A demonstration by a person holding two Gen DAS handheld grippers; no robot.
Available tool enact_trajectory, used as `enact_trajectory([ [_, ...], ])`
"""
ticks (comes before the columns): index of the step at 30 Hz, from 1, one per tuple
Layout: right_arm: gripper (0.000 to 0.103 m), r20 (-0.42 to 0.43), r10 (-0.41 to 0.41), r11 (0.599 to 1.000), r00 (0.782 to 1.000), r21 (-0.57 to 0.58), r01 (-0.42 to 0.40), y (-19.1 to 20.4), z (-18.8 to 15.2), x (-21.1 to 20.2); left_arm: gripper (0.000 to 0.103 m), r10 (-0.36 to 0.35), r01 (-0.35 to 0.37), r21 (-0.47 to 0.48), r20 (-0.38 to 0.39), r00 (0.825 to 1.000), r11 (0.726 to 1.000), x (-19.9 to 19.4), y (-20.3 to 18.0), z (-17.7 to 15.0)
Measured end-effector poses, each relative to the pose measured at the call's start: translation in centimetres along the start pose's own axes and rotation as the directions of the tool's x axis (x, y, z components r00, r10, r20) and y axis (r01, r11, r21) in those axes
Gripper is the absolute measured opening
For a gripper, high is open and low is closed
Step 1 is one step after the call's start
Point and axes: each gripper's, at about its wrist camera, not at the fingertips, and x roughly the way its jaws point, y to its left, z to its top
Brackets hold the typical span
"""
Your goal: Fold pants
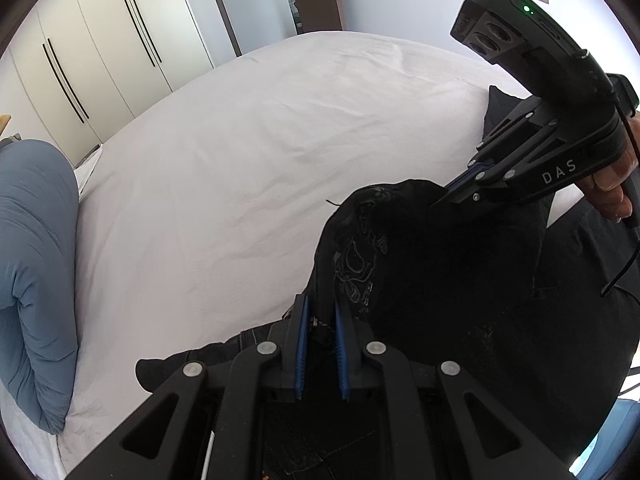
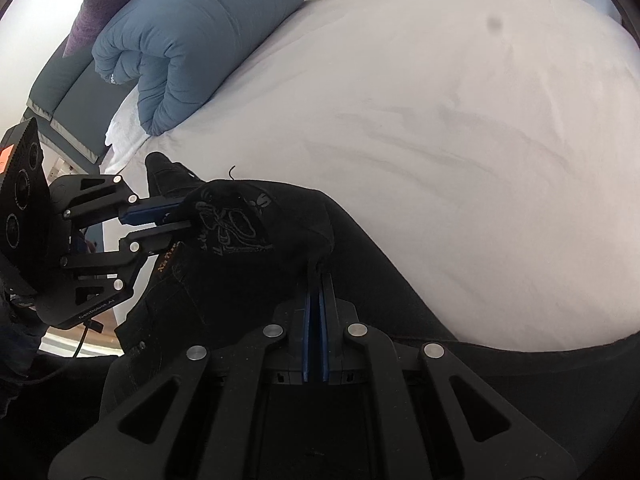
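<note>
Jaws of both the left gripper (image 1: 320,312) and "DAS"-marked right gripper (image 1: 448,196) pinch black embroidered pants (image 1: 420,264).

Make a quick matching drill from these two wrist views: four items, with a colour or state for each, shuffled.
Items:
1. pants
2. duvet
3. bed sheet
4. right gripper

Descriptions:
A. rolled up, blue, at the edge of the bed
B. white, spread flat
C. black, embroidered pocket, lifted at two points
D. shut on dark fabric

Pairs: 1-C, 2-A, 3-B, 4-D

The left gripper also pinches the pants.
</note>
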Motion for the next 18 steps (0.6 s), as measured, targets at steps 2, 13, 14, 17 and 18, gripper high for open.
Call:
enact_trajectory([
  [2,0.003,-0.003,-0.006,1.0,1.0,-0.027,0.006,1.0,-1.0,-0.6,0.013,-0.006,0.006,0.007,0.006,1.0,1.0,-1.0,-0.4,-0.9],
  [13,0.003,-0.002,-0.259,0.887,0.966,-0.396,0.237,10.8,-11.3,-4.1,0.01,-0.056,0.062,0.094,-0.062,0.997,0.994,-4.5,-5.5,-8.3],
  [14,0.003,0.007,-0.277,0.876,0.961,-0.409,0.255,11.6,-12.4,-4.0,0.01,-0.062,0.068,0.091,-0.066,0.996,0.994,-4.7,-5.9,-8.9],
  [17,0.003,0.036,-0.33,0.838,0.943,-0.449,0.31,13.8,-15.2,-3.9,0.01,-0.065,0.072,0.101,-0.074,0.995,0.992,-5.5,-7.9,-11.0],
  [18,0.003,0.046,-0.344,0.827,0.938,-0.459,0.326,14.5,-16.0,-3.9,0.01,-0.055,0.064,0.116,-0.075,0.996,0.991,-5.8,-8.7,-11.6],
])
